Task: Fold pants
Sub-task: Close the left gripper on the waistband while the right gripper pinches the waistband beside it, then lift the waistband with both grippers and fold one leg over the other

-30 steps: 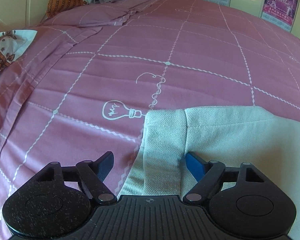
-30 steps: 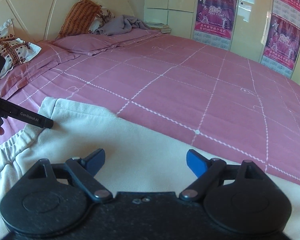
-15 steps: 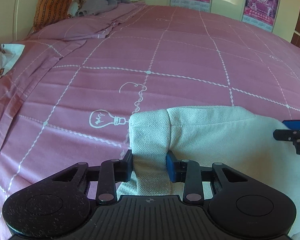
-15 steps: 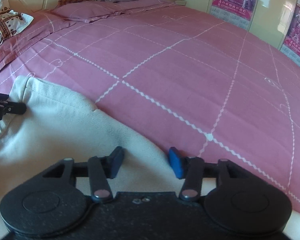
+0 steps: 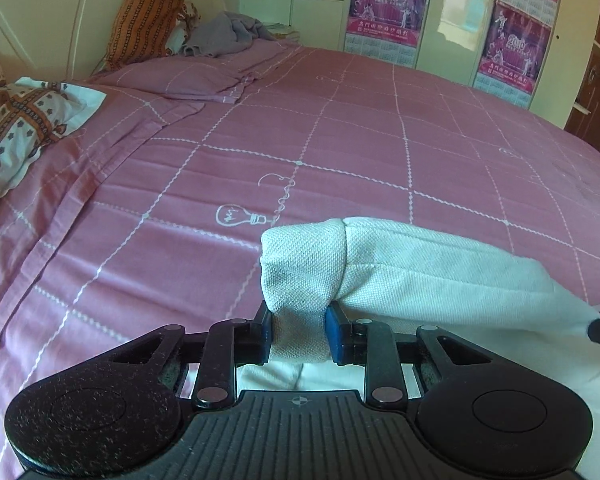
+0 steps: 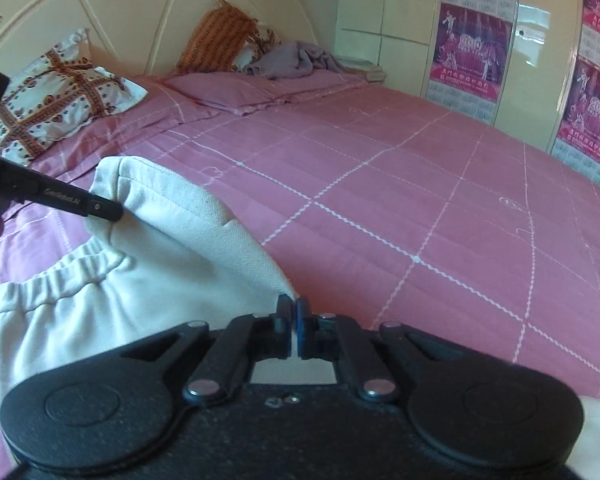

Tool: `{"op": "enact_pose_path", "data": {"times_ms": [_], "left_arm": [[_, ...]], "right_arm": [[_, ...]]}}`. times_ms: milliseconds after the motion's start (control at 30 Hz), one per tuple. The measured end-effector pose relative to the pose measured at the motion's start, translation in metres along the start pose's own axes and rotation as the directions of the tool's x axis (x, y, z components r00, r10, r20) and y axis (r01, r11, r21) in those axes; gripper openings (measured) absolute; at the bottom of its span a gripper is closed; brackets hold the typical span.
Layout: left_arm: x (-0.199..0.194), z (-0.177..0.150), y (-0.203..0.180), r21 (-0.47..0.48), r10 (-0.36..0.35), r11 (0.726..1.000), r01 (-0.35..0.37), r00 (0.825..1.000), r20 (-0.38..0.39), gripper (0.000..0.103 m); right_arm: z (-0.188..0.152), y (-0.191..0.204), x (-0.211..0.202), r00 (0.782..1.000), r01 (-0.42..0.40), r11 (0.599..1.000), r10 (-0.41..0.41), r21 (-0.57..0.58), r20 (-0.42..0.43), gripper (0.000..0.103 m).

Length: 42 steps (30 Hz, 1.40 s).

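Cream pants (image 5: 420, 264) lie on the pink bedspread (image 5: 260, 152), their near hem end lifted off it. My left gripper (image 5: 298, 332) has a bunched hem corner between its blue pads; the jaws are still closing and press on the cloth. In the right wrist view the pants (image 6: 180, 248) rise in a taut fold, the elastic waistband (image 6: 56, 284) lower left. My right gripper (image 6: 293, 312) is shut on a thin edge of that fold. The left gripper (image 6: 100, 206) shows there too, pinching the far corner.
A patterned white pillow (image 6: 60, 96), an orange striped cushion (image 6: 220, 40) and a grey blanket (image 6: 296, 60) sit by the headboard (image 6: 112, 20). Cream wardrobe doors with pink posters (image 5: 388, 4) stand beyond the bed. The bedspread stretches wide ahead of both grippers.
Both grippers went from open to closed on the pants' edge. They then rose and carried the cloth up off the bed, so more of the room shows now.
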<state>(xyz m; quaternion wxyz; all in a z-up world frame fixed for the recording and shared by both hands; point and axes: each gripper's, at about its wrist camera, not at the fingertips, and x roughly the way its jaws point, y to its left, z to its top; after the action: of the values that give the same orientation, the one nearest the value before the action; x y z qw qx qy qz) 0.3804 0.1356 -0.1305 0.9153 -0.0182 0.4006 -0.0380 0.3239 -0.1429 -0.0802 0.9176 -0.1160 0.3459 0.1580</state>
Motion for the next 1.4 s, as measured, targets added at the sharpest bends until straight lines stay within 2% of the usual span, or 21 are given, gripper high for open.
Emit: {"op": "enact_pose_path", "data": {"times_ms": [167,200,267,300,367,400,467,500,533,600,667,833,867,900,933,1000,1033,1167,1300,1367,1400], "left_arm": [[-0.041,-0.06,0.012,-0.002,0.011,1.0,-0.011,0.997,-0.073,0.028],[-0.042,-0.071,0.014,-0.005,0.024,1.0,-0.025,0.995,-0.102,0.028],[-0.043,-0.09,0.018,-0.023,0.056,0.998,-0.061,0.984,-0.171,0.028],[-0.047,-0.098,0.021,-0.044,0.065,0.996,-0.075,0.979,-0.191,0.028],[-0.062,-0.108,0.029,-0.094,0.03,0.994,-0.05,0.979,-0.201,0.028],[-0.069,-0.11,0.032,-0.117,0.013,0.992,-0.038,0.978,-0.208,0.029],[-0.085,-0.113,0.042,-0.205,-0.035,0.979,-0.009,0.977,-0.209,0.046],[-0.092,-0.116,0.046,-0.268,-0.059,0.963,0.005,0.979,-0.194,0.072],[-0.098,-0.116,0.051,-0.328,-0.077,0.944,0.017,0.982,-0.172,0.088],[-0.105,-0.118,0.057,-0.426,-0.119,0.903,0.053,0.984,-0.131,0.09],[-0.099,-0.115,0.055,-0.477,-0.162,0.875,0.08,0.977,-0.135,0.09],[-0.061,-0.117,0.044,-0.539,-0.186,0.84,0.062,0.966,-0.18,0.09],[-0.052,-0.119,0.042,-0.56,-0.197,0.826,0.061,0.963,-0.185,0.089],[-0.046,-0.121,0.042,-0.581,-0.196,0.812,0.053,0.963,-0.187,0.077],[-0.04,-0.123,0.042,-0.601,-0.2,0.798,0.047,0.961,-0.191,0.045],[-0.027,-0.128,0.044,-0.656,-0.245,0.752,0.064,0.951,-0.187,0.013],[-0.024,-0.13,0.044,-0.665,-0.233,0.745,0.052,0.954,-0.187,0.013],[-0.024,-0.129,0.032,-0.591,-0.195,0.805,0.055,0.965,-0.175,0.013],[-0.02,-0.128,0.034,-0.591,-0.213,0.804,0.072,0.962,-0.172,0.013],[-0.02,-0.124,0.033,-0.571,-0.211,0.817,0.078,0.962,-0.171,0.013],[-0.023,-0.12,0.034,-0.565,-0.215,0.821,0.085,0.962,-0.167,0.013]], "right_arm": [[-0.059,0.048,-0.066,0.999,-0.032,0.999,0.032,0.041,-0.017,0.003],[-0.073,0.057,-0.069,0.999,-0.031,0.997,0.033,0.068,-0.036,0.004],[-0.102,0.074,-0.063,0.993,-0.03,0.993,0.042,0.114,-0.108,0.015],[-0.113,0.08,-0.057,0.988,-0.022,0.992,0.042,0.127,-0.151,0.026],[-0.129,0.087,-0.048,0.973,-0.015,0.988,0.05,0.155,-0.225,0.024],[-0.132,0.087,-0.051,0.974,-0.01,0.985,0.049,0.174,-0.222,0.025],[-0.134,0.083,-0.067,0.979,-0.012,0.971,0.059,0.237,-0.193,0.027],[-0.134,0.078,-0.073,0.981,-0.012,0.963,0.064,0.271,-0.184,0.033],[-0.134,0.072,-0.077,0.982,-0.003,0.953,0.06,0.304,-0.178,0.04],[-0.14,0.06,-0.08,0.982,0.029,0.928,0.042,0.37,-0.182,0.045],[-0.146,0.05,-0.078,0.981,0.053,0.909,0.03,0.414,-0.193,0.045],[-0.151,0.038,-0.073,0.977,0.081,0.876,0.025,0.476,-0.213,0.046],[-0.152,0.035,-0.073,0.976,0.085,0.865,0.029,0.495,-0.217,0.046],[-0.153,0.032,-0.072,0.975,0.087,0.851,0.034,0.517,-0.221,0.046],[-0.154,0.029,-0.07,0.974,0.087,0.836,0.043,0.542,-0.223,0.046],[-0.154,0.021,-0.067,0.973,0.083,0.791,0.068,0.606,-0.221,0.046],[-0.155,0.017,-0.065,0.973,0.083,0.766,0.077,0.638,-0.219,0.046],[-0.158,-0.005,-0.053,0.976,0.089,0.621,0.101,0.778,-0.192,0.046],[-0.157,-0.018,-0.034,0.972,0.144,0.496,0.091,0.856,-0.215,0.046],[-0.155,-0.02,-0.031,0.977,0.156,0.444,0.062,0.882,-0.204,0.035],[-0.154,-0.02,-0.032,0.979,0.171,0.437,0.029,0.883,-0.204,0.004]]}}
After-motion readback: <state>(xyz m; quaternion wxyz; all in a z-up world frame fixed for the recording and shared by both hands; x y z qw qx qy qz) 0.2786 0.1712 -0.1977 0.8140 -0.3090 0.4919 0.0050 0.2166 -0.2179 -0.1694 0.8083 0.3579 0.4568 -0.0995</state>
